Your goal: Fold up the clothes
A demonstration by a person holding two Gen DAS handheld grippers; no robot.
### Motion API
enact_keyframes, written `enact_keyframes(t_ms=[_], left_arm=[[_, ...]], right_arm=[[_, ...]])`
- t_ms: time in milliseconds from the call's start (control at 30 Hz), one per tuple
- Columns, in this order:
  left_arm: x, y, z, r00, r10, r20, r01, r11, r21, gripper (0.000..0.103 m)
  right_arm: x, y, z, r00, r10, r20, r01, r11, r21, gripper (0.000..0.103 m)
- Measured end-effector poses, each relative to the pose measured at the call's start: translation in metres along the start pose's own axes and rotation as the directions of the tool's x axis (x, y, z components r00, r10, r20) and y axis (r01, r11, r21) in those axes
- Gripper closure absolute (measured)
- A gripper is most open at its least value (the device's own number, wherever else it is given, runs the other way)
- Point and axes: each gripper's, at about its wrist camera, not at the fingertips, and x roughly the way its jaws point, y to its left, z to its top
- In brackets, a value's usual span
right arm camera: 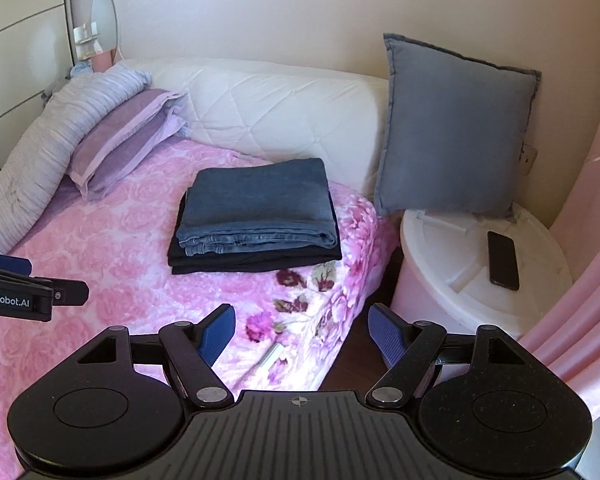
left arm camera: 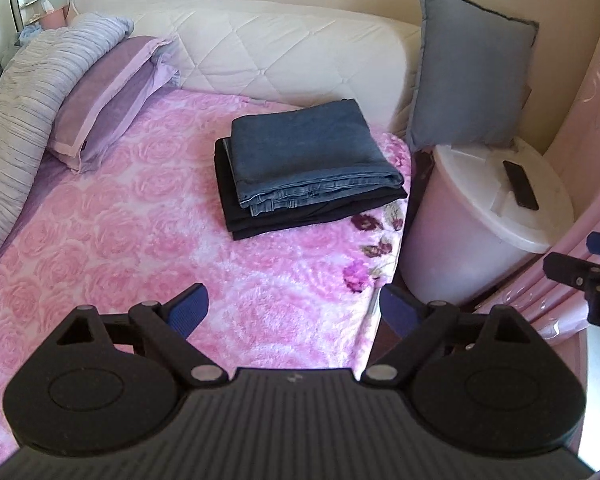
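**pinkroom_q:** ok so where are the clothes at right now?

**foldbot_fan:** Both pieces sit in one stack on the bed (left arm camera: pixel 100 240), toward its far right corner near the white quilted headboard (left arm camera: pixel 280 52). Folded blue jeans (left arm camera: pixel 308 152) are on top, lying on a folded black garment (left arm camera: pixel 244 220) whose edges stick out at the front and left. Same stack in the right wrist view: jeans (right arm camera: pixel 256 208) over the black piece (right arm camera: pixel 252 264).

**pinkroom_q:** and the grippers, holding anything?

**foldbot_fan:** Nope. The left hand-held gripper (left arm camera: pixel 294 312) has its blue pads spread wide with nothing between them, hovering over the pink rose blanket (left arm camera: pixel 148 200), well short of the stack. The right hand-held gripper (right arm camera: pixel 302 334) is spread wide too, over the bed's right edge, nothing in it. Each one pokes into the other's view at the side.

**pinkroom_q:** anything else around?

**foldbot_fan:** Purple pillow (left arm camera: pixel 108 96) and a striped grey duvet (left arm camera: pixel 24 92) on the left. A blue-grey cushion (right arm camera: pixel 456 132) leans on the wall, above a white lidded bin (right arm camera: pixel 432 256) with a dark phone (right arm camera: pixel 503 260) on its lid. Pink curtain (right arm camera: pixel 588 240) on the far right.
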Motion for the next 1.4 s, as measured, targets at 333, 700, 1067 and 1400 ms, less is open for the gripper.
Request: enact_keyframes(t_ms=[333,700,1067,1400], left_arm=[[-0.006,-0.002,0.000,1.000,-0.019,0.015,0.019,1.000,-0.010,0.013],[-0.008,-0.003,-0.002,0.999,0.013,0.052,-0.013,1.000,-0.005,0.014],[-0.006,-0.004,-0.008,0.998,0.038,0.050,-0.039,0.999,0.018,0.013],[-0.005,0.001,-0.008,0.997,0.053,0.047,-0.053,0.999,0.003,0.013]], right_arm=[[-0.009,0.001,0.001,1.000,-0.009,-0.004,0.009,1.000,0.027,0.026],[-0.006,0.009,-0.001,0.999,0.008,-0.040,-0.007,0.999,0.039,0.026],[-0.003,0.018,-0.001,0.999,0.018,-0.048,-0.017,1.000,0.025,0.026],[0.000,0.024,0.000,0.998,0.032,-0.056,-0.031,0.999,0.019,0.026]])
